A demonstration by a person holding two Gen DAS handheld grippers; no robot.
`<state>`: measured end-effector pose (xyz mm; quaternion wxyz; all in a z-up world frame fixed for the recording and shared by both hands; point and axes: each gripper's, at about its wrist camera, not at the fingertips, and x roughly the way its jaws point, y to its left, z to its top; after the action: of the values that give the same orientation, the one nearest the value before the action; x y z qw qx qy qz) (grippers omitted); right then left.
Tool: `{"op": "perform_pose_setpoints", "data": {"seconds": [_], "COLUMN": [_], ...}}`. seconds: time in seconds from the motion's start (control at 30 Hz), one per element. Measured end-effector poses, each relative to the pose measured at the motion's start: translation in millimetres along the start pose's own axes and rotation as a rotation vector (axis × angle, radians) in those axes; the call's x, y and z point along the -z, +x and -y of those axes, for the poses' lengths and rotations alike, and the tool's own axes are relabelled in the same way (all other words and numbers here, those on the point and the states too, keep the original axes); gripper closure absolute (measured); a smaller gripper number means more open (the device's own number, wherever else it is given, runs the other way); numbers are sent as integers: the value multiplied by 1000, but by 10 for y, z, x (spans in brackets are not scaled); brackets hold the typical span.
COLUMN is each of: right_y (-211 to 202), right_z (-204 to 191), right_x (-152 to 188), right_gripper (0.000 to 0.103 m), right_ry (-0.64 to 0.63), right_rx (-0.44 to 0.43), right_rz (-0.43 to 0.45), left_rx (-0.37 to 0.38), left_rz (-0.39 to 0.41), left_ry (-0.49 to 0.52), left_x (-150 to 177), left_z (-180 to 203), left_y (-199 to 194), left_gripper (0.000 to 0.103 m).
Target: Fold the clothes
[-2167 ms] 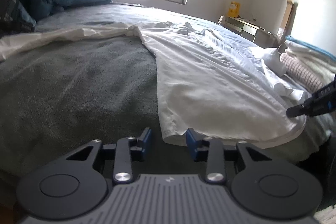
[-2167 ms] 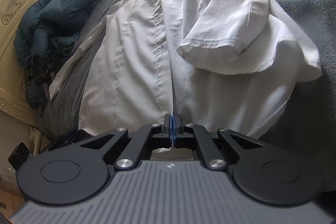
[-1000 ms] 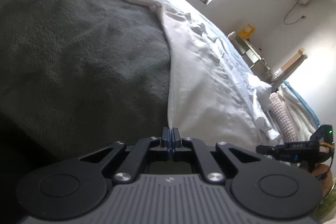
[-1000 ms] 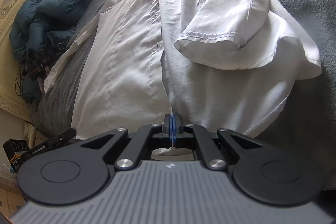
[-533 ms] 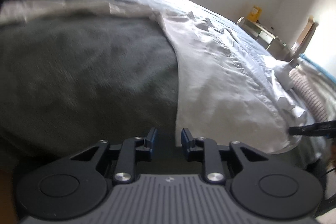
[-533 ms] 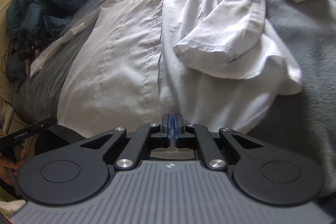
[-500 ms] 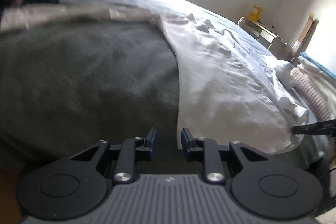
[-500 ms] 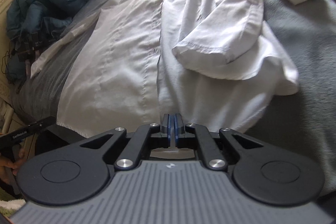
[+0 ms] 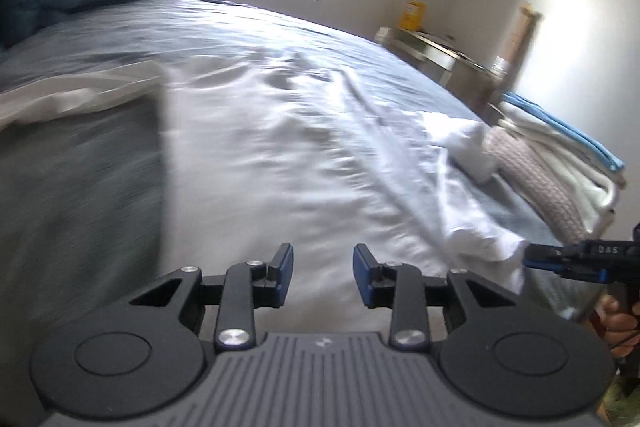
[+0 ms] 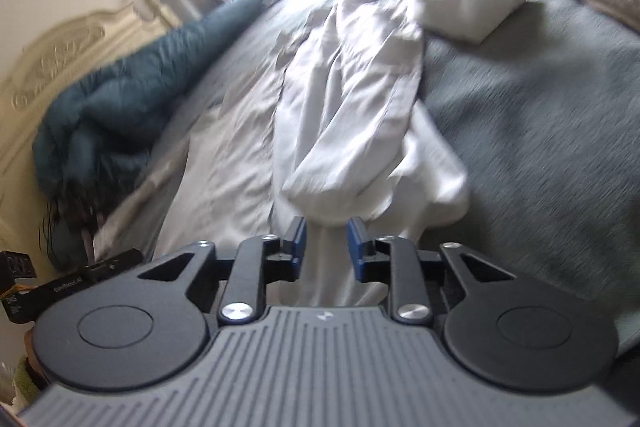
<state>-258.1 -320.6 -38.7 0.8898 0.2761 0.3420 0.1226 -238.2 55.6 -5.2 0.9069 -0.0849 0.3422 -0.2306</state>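
Item: shirt (image 9: 304, 163), white, spread on grey bed (image 9: 80, 187); hem at 6 o'clock under my left gripper (image 9: 322, 277), sleeve (image 10: 360, 131) bunched at 12 o'clock from my right gripper (image 10: 326, 245).

Jaws: both opening, narrow gap, nothing pinched; cloth only lies behind them.

Risk: I judge the loose sleeve may get dragged and crease the fold.

Nearby: folded stack (image 9: 560, 163) at 2 o'clock, blue duvet (image 10: 120, 95) at 10, small white bundle (image 10: 460, 3) at 1; none blocks the hem.
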Motion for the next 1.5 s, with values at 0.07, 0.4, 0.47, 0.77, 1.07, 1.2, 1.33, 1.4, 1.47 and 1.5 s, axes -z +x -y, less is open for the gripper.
{"op": "perform_pose_setpoints", "data": {"seconds": [0.07, 0.4, 0.47, 0.77, 1.07, 1.2, 1.33, 1.4, 1.47, 1.5], "right_y": [-6, 196, 272, 590, 1420, 1430, 1146, 891, 600, 461], "right_z": [112, 670, 759, 892, 996, 877, 820, 773, 731, 729], "right_x": [-62, -461, -602, -1256, -1993, -2376, -2356, -2166, -1933, -1808], "right_gripper": [76, 70, 68, 54, 55, 56, 53, 53, 51, 50], "right_ry": [24, 107, 126, 74, -65, -206, -204, -193, -186, -173], "right_rx": [9, 51, 50, 86, 264, 450, 404, 305, 225, 178], "right_rz": [26, 79, 87, 118, 51, 204, 236, 217, 193, 175], "left_rx": [47, 222, 239, 280, 305, 312, 313, 306, 299, 297], "left_rz": [-23, -98, -116, -202, -230, -243, -248, -248, -255, -263], "left_ry": [47, 303, 323, 295, 171, 152, 155, 158, 145, 132], "left_x": [-96, -337, -329, -204, -181, -226, -218, -205, -214, -229], "left_z": [204, 1288, 1432, 1530, 1275, 1292, 1311, 1333, 1326, 1317], "left_y": [229, 1173, 1314, 1730, 1841, 1888, 1920, 1941, 1966, 1991], "left_gripper": [68, 60, 59, 57, 77, 75, 70, 74, 79, 86]}}
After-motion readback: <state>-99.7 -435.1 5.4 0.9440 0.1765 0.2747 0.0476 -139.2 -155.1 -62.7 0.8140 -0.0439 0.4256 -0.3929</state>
